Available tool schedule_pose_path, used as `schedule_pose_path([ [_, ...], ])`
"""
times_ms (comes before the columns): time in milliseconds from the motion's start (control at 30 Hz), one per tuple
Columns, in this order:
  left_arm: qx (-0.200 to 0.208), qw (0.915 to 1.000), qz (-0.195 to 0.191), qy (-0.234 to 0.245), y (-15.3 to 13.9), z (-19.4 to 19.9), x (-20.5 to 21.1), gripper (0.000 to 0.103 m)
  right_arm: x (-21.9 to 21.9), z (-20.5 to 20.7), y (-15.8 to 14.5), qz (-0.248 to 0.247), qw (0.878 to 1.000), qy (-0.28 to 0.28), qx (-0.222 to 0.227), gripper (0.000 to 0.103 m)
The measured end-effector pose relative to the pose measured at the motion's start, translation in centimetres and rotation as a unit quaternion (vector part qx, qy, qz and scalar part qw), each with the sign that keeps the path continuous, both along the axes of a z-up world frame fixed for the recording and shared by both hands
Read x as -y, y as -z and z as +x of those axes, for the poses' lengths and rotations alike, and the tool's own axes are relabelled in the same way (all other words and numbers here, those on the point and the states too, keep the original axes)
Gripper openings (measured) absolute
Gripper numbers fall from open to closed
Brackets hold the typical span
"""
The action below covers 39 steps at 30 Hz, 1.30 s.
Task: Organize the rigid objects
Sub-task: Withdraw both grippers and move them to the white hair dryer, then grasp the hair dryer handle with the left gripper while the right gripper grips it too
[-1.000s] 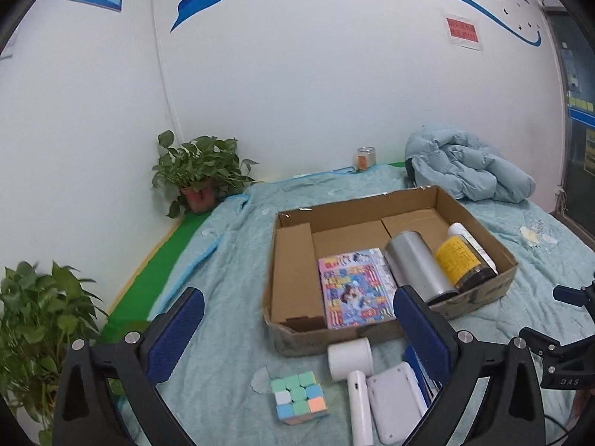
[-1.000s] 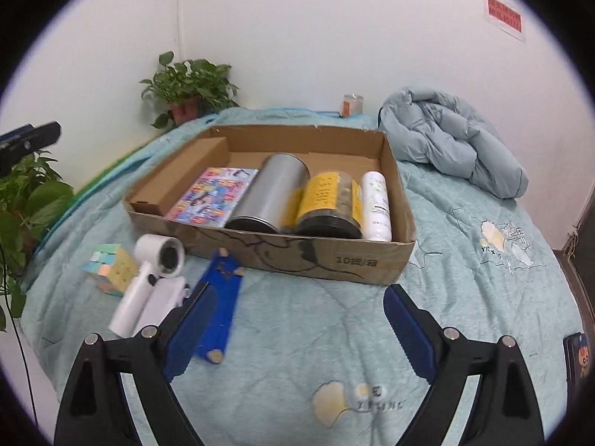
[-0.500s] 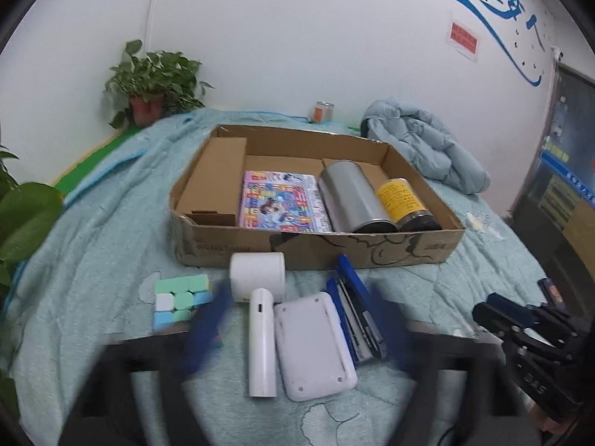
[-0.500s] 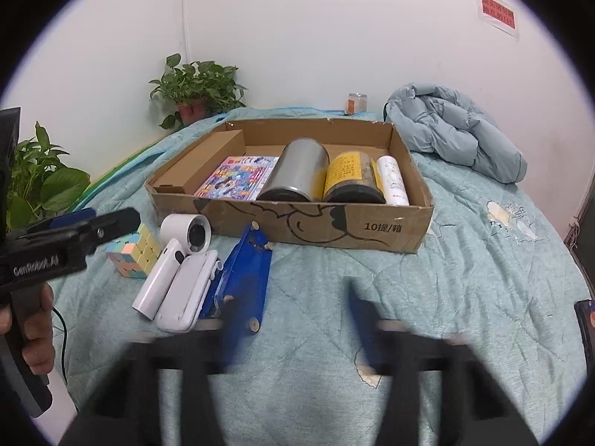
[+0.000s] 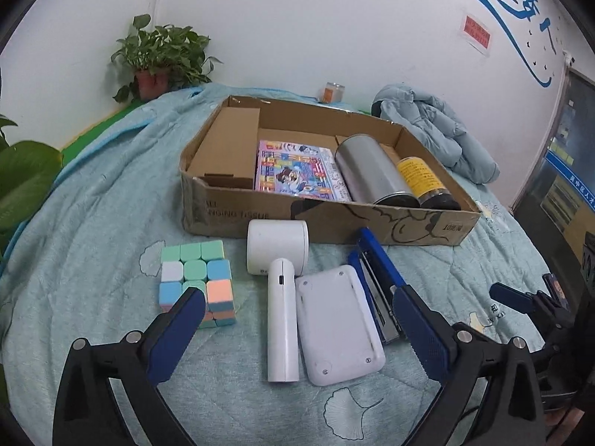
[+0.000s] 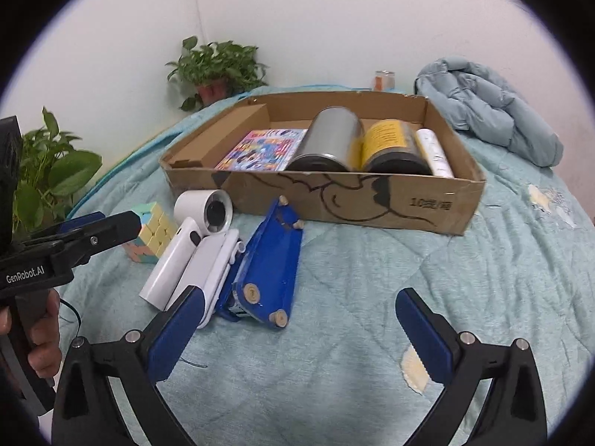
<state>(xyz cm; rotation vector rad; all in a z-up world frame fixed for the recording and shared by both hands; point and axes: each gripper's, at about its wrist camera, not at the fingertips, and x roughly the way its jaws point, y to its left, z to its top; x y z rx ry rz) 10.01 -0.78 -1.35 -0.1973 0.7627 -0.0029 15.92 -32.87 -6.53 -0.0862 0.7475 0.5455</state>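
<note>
Your left hand-held gripper (image 5: 297, 319) is hanging with its jaws spread wide, having just swung open, and nothing is pinched between them. Framed in the gap, nearest to you on the bed's teal quilt (image 5: 93, 230), the white handheld device (image 5: 280, 297) is lying with its handle pointing toward you and its round head at the far end. Just to its right the flat white case (image 5: 338, 323) is lying touching or almost touching it, and right of that the blue stapler (image 5: 375, 278) is running away from you beside the right finger. The pastel puzzle cube (image 5: 195, 278) is sitting left of the device, partly behind the left finger (image 5: 174, 334). None of these are touching the pads.

Your right hand-held gripper (image 6: 297, 330) is likewise standing fully spread after just opening, holding nothing. Between its fingers only bare quilt is lying; the stapler (image 6: 267, 267), seen here underside up, is lying just beyond and left of the middle, near the left finger. The case (image 6: 215, 264), the device (image 6: 186, 238) and the cube (image 6: 152, 238) are trailing farther left, where your other hand (image 6: 41, 338) is gripping the left tool's handle.

Farther off, the shallow cardboard box (image 5: 334, 219) is sitting just behind the loose things. Inside, left to right, are lying a colourful book (image 5: 297, 171), a silver canister (image 5: 372, 171) and a yellow-labelled dark jar (image 5: 424, 178); the right view also shows a white tube (image 6: 435, 152) against the right wall. Beyond the box a light-blue jacket (image 5: 435, 130) is heaped at far right, a small jar (image 5: 331, 93) is standing by the wall, and a potted plant (image 5: 160, 59) is sitting at far left.
</note>
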Motion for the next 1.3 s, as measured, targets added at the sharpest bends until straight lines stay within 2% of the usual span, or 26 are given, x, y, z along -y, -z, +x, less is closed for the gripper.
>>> schedule_pose_path([
  [100,-0.007,0.9999,-0.004,-0.007,0.6,-0.1,-0.2,0.102,-1.6,0.1,0.4,-0.019,1.0,-0.02,0.007,0.097],
  [200,-0.015,0.9998,-0.008,-0.011,1.1,-0.2,-0.3,0.102,-3.1,0.6,1.0,-0.03,0.999,-0.034,0.001,0.087],
  [267,-0.016,0.9998,-0.005,-0.011,1.2,-0.4,-0.3,0.102,-3.8,1.1,1.6,-0.041,0.998,-0.036,-0.01,0.073],
  [300,-0.016,0.9998,-0.002,-0.01,1.2,-0.5,-0.2,0.102,-4.0,1.3,1.8,-0.042,0.998,-0.037,-0.017,0.072],
  [433,-0.026,0.9996,-0.002,-0.005,1.8,-0.4,-0.6,0.102,-4.0,0.4,1.6,-0.034,0.998,-0.047,-0.009,0.071],
  [567,-0.044,0.9989,-0.017,0.006,2.7,0.2,-1.2,0.102,-3.9,-2.0,0.9,-0.022,0.995,-0.092,0.02,0.072],
  [667,-0.049,0.998,-0.037,0.017,3.2,0.7,-1.6,0.1,-4.1,-3.0,1.1,0.004,0.993,-0.12,-0.004,0.072],
  [700,-0.057,0.9971,-0.044,0.023,3.5,1.1,-1.7,0.097,-4.2,-3.1,1.2,0.016,0.992,-0.125,-0.015,0.072],
  [767,-0.071,0.9954,-0.053,0.037,4.0,1.7,-1.6,0.083,-4.7,-3.4,1.4,0.032,0.99,-0.132,-0.03,0.072],
  [833,-0.092,0.9925,-0.06,0.054,4.6,2.2,-1.2,0.065,-5.4,-3.6,1.5,0.028,0.989,-0.139,-0.032,0.071],
  [900,-0.106,0.9906,-0.061,0.061,5.1,2.5,-0.9,0.057,-5.8,-3.8,1.6,0.024,0.988,-0.15,-0.036,0.062],
  [933,-0.12,0.9894,-0.056,0.06,5.6,2.6,-0.8,0.045,-5.9,-3.8,1.6,0.022,0.987,-0.152,-0.039,0.059],
  [1000,-0.14,0.9883,-0.038,0.047,6.4,2.7,-0.7,0.028,-5.8,-3.7,1.8,0.014,0.987,-0.151,-0.044,0.057],
  [1200,-0.142,0.9886,-0.032,0.038,6.9,1.4,-1.0,0.023,-3.2,-1.8,1.8,0.026,0.992,-0.106,-0.07,0.055],
  [1300,-0.148,0.9879,-0.037,0.03,6.9,0.3,-1.2,0.023,-3.1,-0.9,0.8,0.037,0.991,-0.105,-0.075,0.053],
])
